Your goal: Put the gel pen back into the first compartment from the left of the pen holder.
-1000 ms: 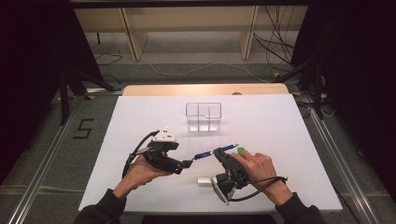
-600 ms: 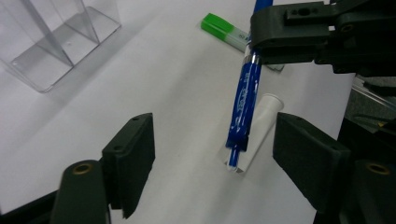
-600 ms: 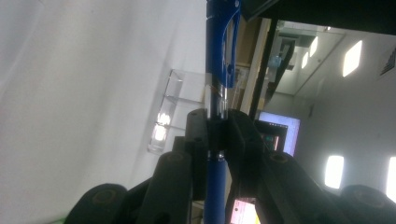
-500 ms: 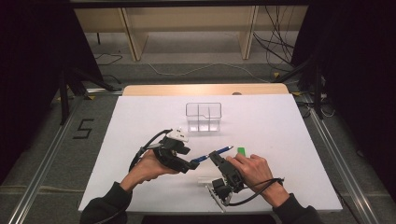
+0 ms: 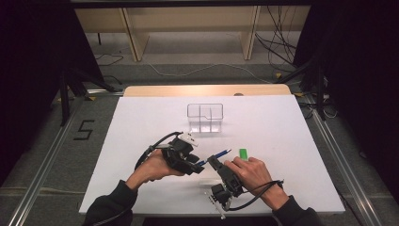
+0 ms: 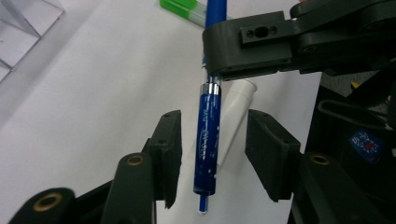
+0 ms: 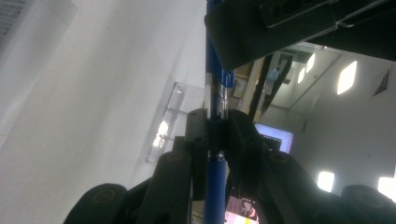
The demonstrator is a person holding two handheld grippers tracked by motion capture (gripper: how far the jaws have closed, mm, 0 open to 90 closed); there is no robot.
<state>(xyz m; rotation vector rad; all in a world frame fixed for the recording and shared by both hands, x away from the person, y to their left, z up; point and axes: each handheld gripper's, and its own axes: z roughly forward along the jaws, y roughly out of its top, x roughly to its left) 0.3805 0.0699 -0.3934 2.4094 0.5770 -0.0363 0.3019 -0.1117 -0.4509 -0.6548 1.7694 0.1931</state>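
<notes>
Left of the left claw (image 5: 200, 162) the table (image 5: 141, 122) lies bare out to its edge; beyond both claws stands a clear tray (image 5: 205, 117), well apart. The left claw's jaws, just now closing, flank the pen (image 6: 208, 135) without touching it. The right claw (image 7: 215, 126) is clamped on the pen, holding it off the table. A green marker (image 5: 243, 153) lies just beyond the right claw.

Clear divided tray (image 5: 205, 116), green marker (image 5: 243, 153), white cap (image 6: 236, 116).
</notes>
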